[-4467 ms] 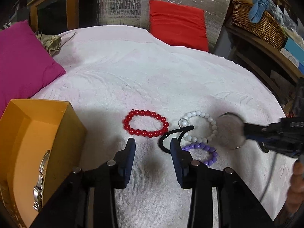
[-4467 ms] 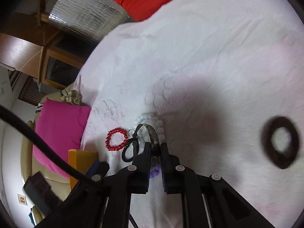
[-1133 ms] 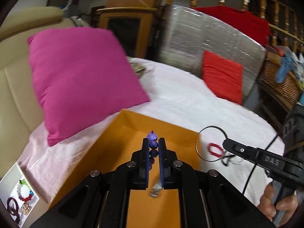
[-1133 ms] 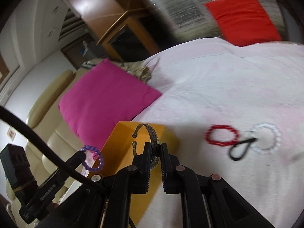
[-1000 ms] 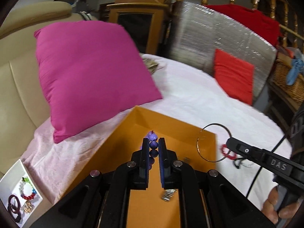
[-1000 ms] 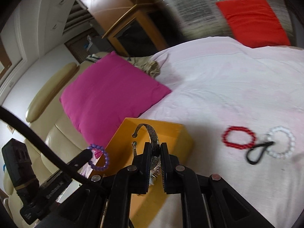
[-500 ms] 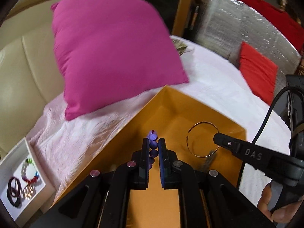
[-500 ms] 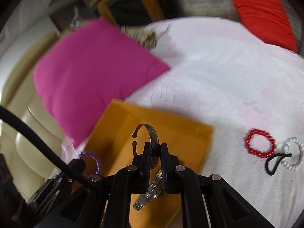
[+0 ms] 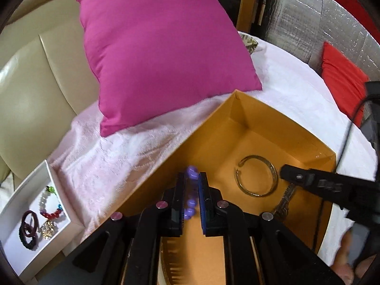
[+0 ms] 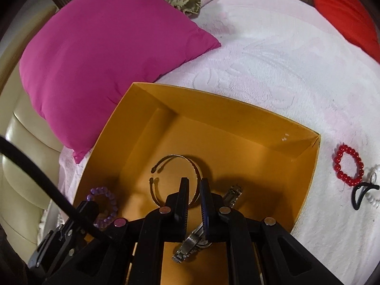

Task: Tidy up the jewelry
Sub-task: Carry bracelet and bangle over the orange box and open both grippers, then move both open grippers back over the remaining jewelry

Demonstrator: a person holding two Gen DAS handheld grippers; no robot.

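Note:
An orange box (image 9: 266, 118) (image 10: 213, 99) sits on the white bedspread. My left gripper (image 9: 192, 178) is shut on a purple bead bracelet (image 9: 191, 191), held above the box's near left side; the bracelet also shows in the right wrist view (image 10: 104, 204). My right gripper (image 10: 194, 182) has its jaws slightly apart around a gold open bangle (image 10: 175, 178), which lies low inside the box (image 9: 256, 178). A silver watch (image 10: 197, 239) lies on the box floor under the right gripper.
A magenta pillow (image 9: 161, 47) (image 10: 99, 52) lies just behind the box. A red bead bracelet (image 10: 349, 165), a white bead bracelet and a black hair tie (image 10: 361, 194) lie on the bedspread at right. A white tray (image 9: 30, 211) with trinkets stands at lower left.
Both grippers have moved from the bedspread to over the orange box and come lower. The right gripper's jaws have parted slightly and the bangle now sits down in the box.

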